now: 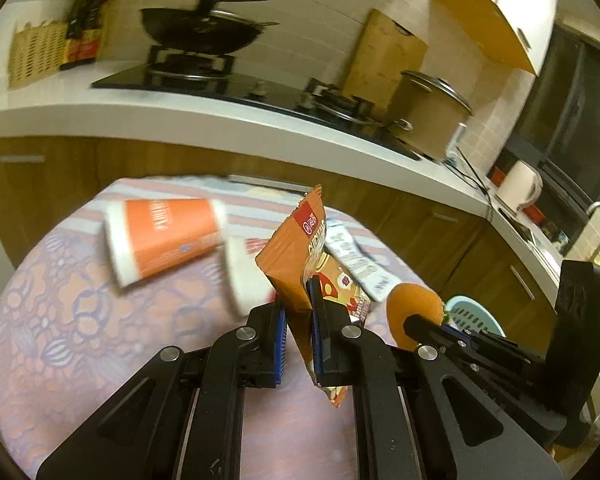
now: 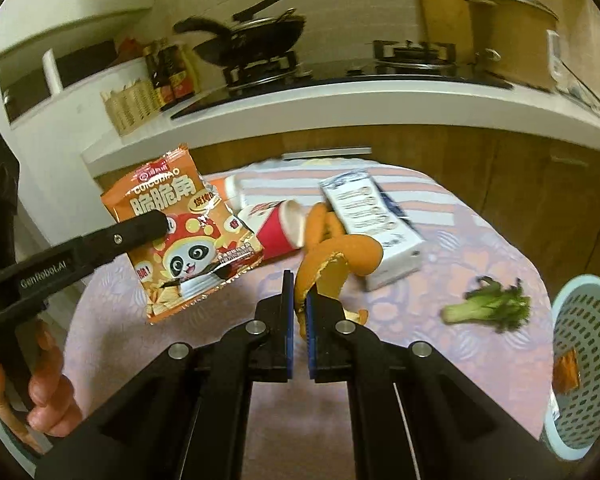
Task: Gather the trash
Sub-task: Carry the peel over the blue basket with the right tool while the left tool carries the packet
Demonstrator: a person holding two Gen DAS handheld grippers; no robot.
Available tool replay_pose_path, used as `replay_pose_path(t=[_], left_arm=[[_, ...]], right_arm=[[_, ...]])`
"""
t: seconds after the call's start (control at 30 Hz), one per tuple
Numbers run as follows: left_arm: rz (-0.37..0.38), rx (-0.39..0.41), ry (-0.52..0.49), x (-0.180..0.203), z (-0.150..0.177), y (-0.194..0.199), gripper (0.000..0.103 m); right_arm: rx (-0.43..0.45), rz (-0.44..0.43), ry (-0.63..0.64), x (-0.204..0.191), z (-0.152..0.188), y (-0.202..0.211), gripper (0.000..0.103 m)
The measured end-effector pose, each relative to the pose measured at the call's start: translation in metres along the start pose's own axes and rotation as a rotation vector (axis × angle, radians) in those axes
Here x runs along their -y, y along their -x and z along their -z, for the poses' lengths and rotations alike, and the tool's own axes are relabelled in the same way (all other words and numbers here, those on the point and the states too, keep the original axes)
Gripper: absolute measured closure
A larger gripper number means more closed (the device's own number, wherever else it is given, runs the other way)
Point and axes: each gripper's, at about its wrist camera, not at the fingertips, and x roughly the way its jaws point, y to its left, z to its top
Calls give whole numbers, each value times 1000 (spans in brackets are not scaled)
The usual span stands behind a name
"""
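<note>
My left gripper [image 1: 298, 300] is shut on the lower edge of an orange snack bag [image 1: 296, 256], which hangs edge-on above the patterned tablecloth [image 1: 80, 320]. In the right wrist view the same bag [image 2: 184, 232] shows its panda front, with the left gripper [image 2: 162, 222] clamped on it. My right gripper [image 2: 300, 300] is shut on a curled orange peel [image 2: 328, 256], lifted off the table. From the left wrist view the peel [image 1: 414, 300] hangs at the right gripper's tip [image 1: 414, 324]. A pale blue perforated basket [image 2: 580, 360] stands at the table's right side with an orange scrap inside.
On the cloth lie an orange paper cup [image 1: 164, 236], a red and white cup [image 2: 276, 228], a white carton [image 2: 376, 220] and a green vegetable stub [image 2: 492, 304]. A person's hand [image 2: 48, 400] holds the left gripper. Behind runs a counter [image 1: 180, 116] with stove, wok and pot.
</note>
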Motion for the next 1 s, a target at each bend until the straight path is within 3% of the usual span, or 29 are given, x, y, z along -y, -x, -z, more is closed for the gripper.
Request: replay_pose_path(t=[0.43, 0.7, 1.0], left_arm=[[93, -23, -144, 98, -3, -34, 95], [158, -72, -233, 162, 14, -67, 95], [232, -146, -331, 240, 40, -110, 95]], right_arm=[[108, 162, -110, 102, 0, 68, 100], [130, 298, -173, 178, 24, 110, 100], [132, 391, -270, 249, 56, 142, 100]])
